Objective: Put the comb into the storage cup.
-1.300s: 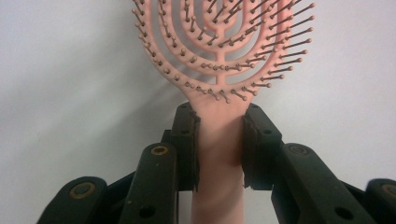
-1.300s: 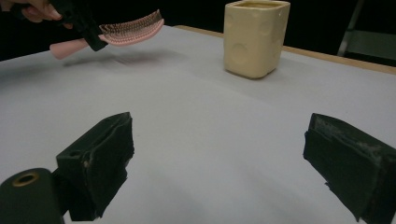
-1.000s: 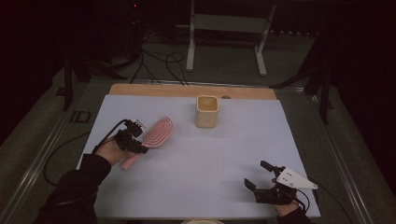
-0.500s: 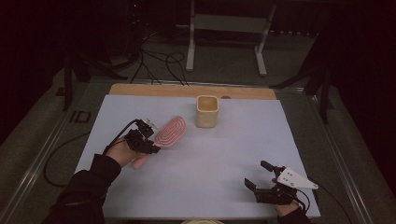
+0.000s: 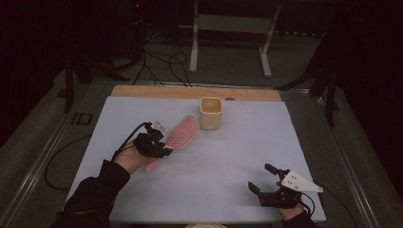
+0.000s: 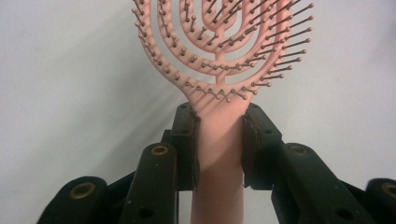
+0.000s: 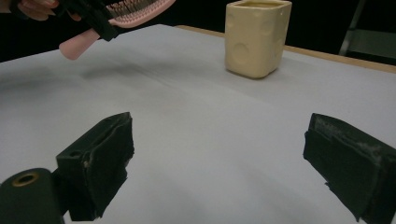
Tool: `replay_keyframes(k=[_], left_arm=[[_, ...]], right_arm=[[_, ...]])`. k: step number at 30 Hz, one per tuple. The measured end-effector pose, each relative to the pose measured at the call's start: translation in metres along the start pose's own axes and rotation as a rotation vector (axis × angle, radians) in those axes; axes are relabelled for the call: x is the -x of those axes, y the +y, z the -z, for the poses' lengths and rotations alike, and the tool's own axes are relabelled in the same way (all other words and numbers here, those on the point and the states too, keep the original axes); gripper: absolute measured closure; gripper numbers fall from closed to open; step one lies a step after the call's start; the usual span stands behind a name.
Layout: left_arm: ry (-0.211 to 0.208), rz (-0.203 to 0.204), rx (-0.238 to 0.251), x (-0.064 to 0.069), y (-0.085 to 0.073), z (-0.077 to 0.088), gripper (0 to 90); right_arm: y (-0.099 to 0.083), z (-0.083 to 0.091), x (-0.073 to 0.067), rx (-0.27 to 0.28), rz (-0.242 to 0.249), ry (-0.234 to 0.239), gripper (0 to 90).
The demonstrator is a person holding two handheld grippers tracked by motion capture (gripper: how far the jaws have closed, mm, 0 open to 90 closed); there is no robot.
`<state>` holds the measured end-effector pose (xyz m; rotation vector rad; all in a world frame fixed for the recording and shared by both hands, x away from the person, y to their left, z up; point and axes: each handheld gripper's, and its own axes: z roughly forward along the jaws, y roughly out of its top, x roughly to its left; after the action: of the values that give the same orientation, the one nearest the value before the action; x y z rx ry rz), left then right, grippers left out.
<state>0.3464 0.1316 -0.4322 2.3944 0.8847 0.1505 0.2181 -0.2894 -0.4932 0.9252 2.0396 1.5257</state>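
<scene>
My left gripper [image 5: 159,142], clamped on the pink hairbrush [image 5: 183,132], has carried it closer to the cream cup [image 5: 211,113], nearly ready to drop in; my right gripper [image 5: 266,183] waits open.

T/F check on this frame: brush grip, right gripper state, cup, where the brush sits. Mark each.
1. The left gripper is shut on the brush at its handle. True.
2. The right gripper holds the cup. False: its fingers stand wide open with nothing between them, near the table's front edge.
3. The brush lies flat on the table. False: it is held clear of the surface, as the right gripper view shows.
4. The cup stands upright near the far edge. True.
5. The brush head is inside the cup. False: it is beside the cup, to its left in the high view.
</scene>
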Motion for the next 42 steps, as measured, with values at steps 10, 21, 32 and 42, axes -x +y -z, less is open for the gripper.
replay_keyframes(k=[10,21,32,42], left_arm=[[-0.009,-0.01,0.093,0.016,0.001,-0.004,70.8],[0.005,-0.04,0.181,0.034,-0.005,-0.009,70.7],[0.007,-0.06,0.243,0.048,-0.018,-0.015,70.7],[0.007,-0.054,0.307,0.054,-0.033,-0.02,70.7]], right_arm=[[0.0,-0.001,0.0,-0.004,0.005,-0.005,8.2],[0.0,-0.002,-0.001,-0.008,0.004,0.002,8.2],[-0.001,-0.004,-0.001,-0.018,-0.002,-0.004,8.3],[0.0,-0.007,-0.001,-0.034,-0.011,-0.009,8.2]])
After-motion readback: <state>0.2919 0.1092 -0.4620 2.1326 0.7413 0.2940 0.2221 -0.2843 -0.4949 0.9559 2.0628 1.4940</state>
